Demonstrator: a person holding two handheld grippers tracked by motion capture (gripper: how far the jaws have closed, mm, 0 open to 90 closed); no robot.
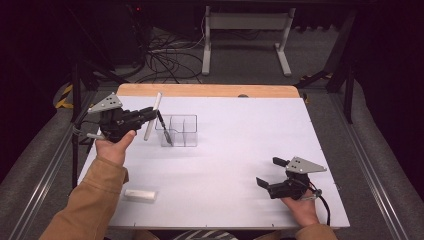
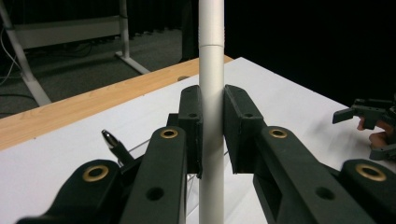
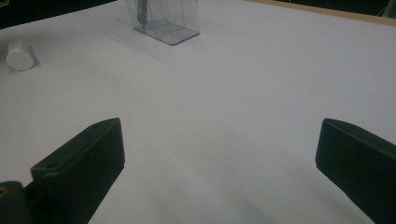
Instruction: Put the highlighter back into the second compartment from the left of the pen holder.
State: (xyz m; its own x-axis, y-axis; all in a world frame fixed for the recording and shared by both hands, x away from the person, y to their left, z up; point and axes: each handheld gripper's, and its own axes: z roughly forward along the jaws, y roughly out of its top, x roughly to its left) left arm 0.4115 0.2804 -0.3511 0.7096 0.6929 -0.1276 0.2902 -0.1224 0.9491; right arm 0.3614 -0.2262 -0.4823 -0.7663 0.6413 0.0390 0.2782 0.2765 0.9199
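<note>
The left gripper (image 2: 212, 135) pinches a white pen (image 2: 211, 93) upright beside the clear organizer (image 1: 178, 131); the right gripper (image 3: 219, 158) is spread.

Two tools: the left tool (image 1: 148, 114) and the right tool (image 1: 270, 176). One white pen (image 1: 152, 116), one dark pen (image 1: 164, 128) standing in one clear organizer (image 1: 185, 131). One white block-like piece (image 1: 141, 195) near the bench (image 1: 240, 150) front edge, possibly an eraser or cap; it is too blurred to tell.
</note>
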